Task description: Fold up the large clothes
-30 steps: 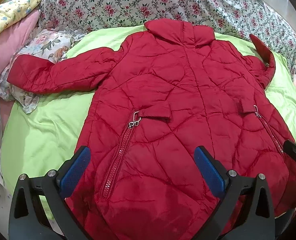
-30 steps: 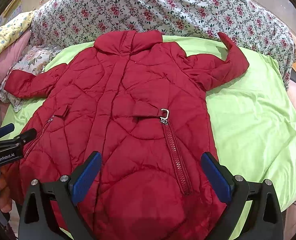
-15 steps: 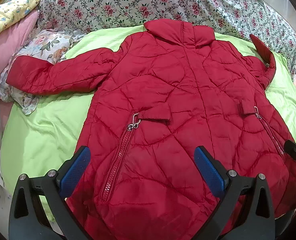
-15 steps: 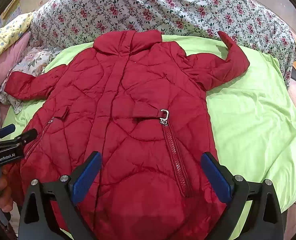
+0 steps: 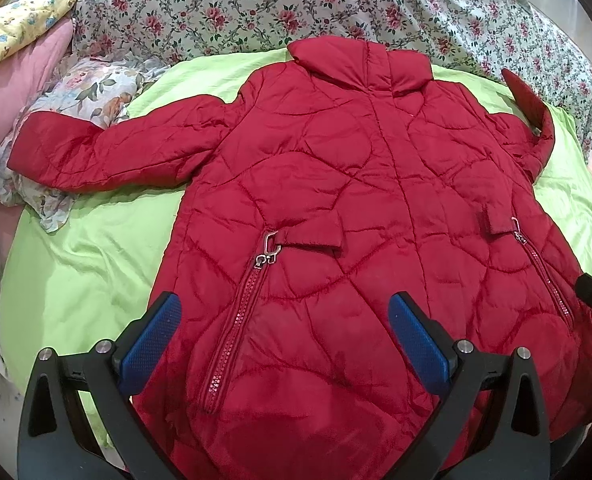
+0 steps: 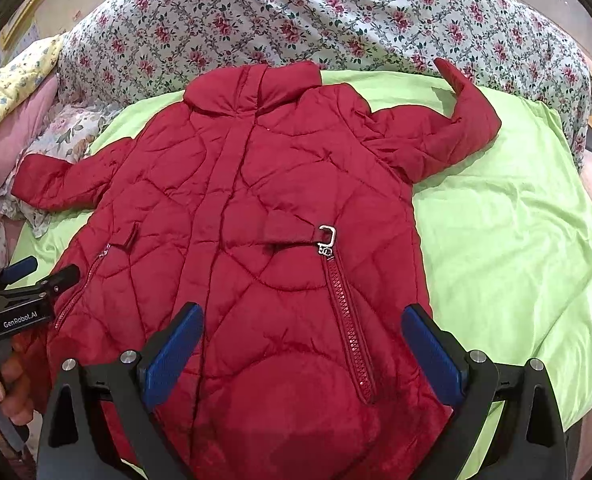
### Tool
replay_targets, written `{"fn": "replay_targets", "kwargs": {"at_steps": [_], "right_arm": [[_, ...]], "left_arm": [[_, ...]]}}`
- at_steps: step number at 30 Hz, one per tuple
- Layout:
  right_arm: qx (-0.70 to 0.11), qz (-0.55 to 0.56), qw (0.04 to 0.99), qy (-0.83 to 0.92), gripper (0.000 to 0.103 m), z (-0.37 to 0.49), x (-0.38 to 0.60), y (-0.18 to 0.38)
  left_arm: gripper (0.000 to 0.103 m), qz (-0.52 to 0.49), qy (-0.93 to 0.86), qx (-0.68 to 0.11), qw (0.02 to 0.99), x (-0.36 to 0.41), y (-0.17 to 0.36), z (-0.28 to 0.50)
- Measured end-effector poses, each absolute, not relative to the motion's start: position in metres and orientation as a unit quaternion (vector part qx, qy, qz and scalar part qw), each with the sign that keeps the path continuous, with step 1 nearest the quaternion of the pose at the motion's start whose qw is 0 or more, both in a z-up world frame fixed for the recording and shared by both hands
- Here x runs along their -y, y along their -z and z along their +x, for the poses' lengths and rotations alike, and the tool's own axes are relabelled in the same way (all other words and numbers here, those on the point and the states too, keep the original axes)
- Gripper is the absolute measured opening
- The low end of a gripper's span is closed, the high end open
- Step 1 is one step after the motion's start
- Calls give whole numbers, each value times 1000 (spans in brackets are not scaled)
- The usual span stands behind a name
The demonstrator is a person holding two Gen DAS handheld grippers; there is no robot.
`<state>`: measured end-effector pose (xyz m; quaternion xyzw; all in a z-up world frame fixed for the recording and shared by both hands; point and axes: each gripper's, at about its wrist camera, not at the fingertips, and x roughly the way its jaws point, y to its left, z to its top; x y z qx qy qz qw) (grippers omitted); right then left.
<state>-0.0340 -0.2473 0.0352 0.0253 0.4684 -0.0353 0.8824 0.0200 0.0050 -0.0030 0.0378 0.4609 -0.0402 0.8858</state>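
Red quilted puffer coat [image 5: 335, 208] lies spread flat on the lime-green bed sheet [image 5: 96, 264], nothing folded yet, both hand-held grippers [image 5: 284, 344] [image 6: 301, 356] hovering wide apart over the hem, so probably a sleeve gets grabbed next.

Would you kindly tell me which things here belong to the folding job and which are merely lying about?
Part of the job:
red quilted coat
left gripper, open
right gripper, open
green sheet under the coat

Lying about:
floral quilt
crumpled floral cloth
pink pillow
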Motion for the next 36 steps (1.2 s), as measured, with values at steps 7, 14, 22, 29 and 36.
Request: {"fn": "replay_targets", "kwargs": {"at_steps": [7,14,22,29,36], "right_arm": [[-479,54,875,37,100,-22,270,-37],[-487,93,867,61,100,5,315,-39],[-443,117,883,101,100,48,379,-43],[-400,136,894,146,98,97,440,-44],[-383,113,900,177,98,160,476,-38]], "left_arm": [[103,-1,66,-468,881,-11,9,32],[103,-11,72,-462,884,-21,8,52],[103,-3,79,-454,888,-24,2,80],[103,-4,96,-452,887,-22,0,100],[103,-10,99,-451,887,-20,4,117]]}}
